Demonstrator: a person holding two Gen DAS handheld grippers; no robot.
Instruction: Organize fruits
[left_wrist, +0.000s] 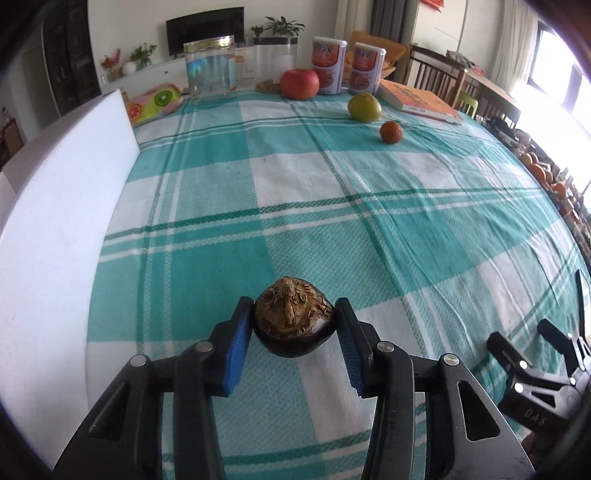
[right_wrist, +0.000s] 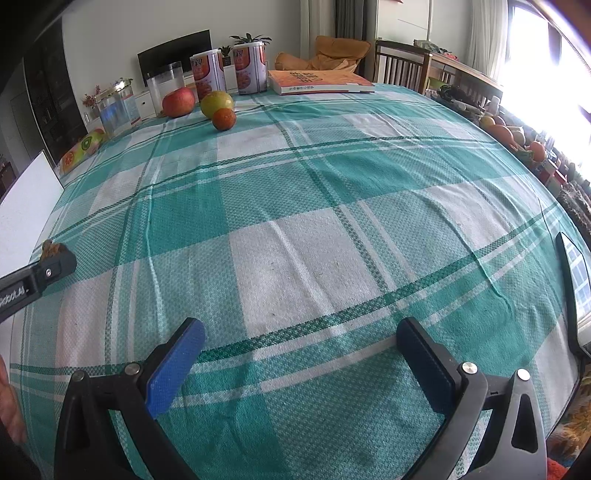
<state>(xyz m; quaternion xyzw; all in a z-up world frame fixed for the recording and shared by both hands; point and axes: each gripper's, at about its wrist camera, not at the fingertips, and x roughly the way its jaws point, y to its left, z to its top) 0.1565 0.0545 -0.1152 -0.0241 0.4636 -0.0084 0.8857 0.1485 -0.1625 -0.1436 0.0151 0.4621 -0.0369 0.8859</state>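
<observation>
left wrist view: left hand-held gripper (left_wrist: 293, 328) clamped on water chestnut (left_wrist: 293, 319), carry step; right hand-held gripper (right_wrist: 301, 354) apart, idle; next, set it beside apple (left_wrist: 299, 84).

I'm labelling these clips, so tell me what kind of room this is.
Most likely a home living and dining room: a table under a checked tablecloth, a television on a low cabinet with houseplants, and wooden dining chairs.

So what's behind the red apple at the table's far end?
Behind the red apple stand two orange-labelled cans and a clear container; their bases directly behind it are hidden.
</observation>
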